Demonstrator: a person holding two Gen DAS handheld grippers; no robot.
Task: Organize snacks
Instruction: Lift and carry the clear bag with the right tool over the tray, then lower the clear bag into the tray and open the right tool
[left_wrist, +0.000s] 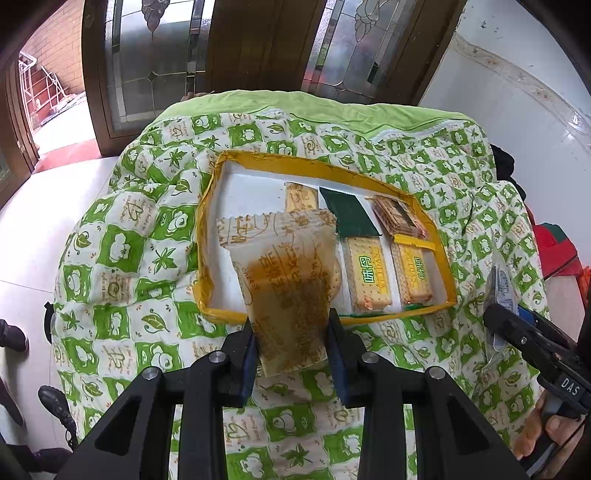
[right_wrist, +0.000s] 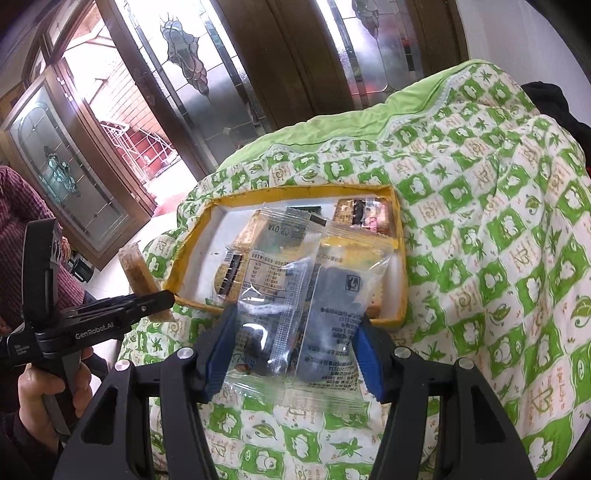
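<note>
A yellow-rimmed shallow box (left_wrist: 441, 254) lies on a green patterned quilt and holds several cracker packets (left_wrist: 367, 275). My left gripper (left_wrist: 291, 343) is shut on a translucent brown snack packet (left_wrist: 291, 280), held upright just in front of the box's near left corner. It also shows in the right wrist view (right_wrist: 138, 275). My right gripper (right_wrist: 293, 350) is shut on a clear packet with dark contents (right_wrist: 317, 306), held before the box (right_wrist: 402, 258) at its near edge. The right gripper shows at the right edge of the left wrist view (left_wrist: 498, 314).
The quilt (left_wrist: 122, 254) drapes over a raised surface and drops off at left to a white tiled floor (left_wrist: 29, 229). Wooden doors with leaded glass (left_wrist: 155, 55) stand behind. A dark garment (right_wrist: 554, 103) lies at the far right. Shoes (left_wrist: 55, 406) sit on the floor at left.
</note>
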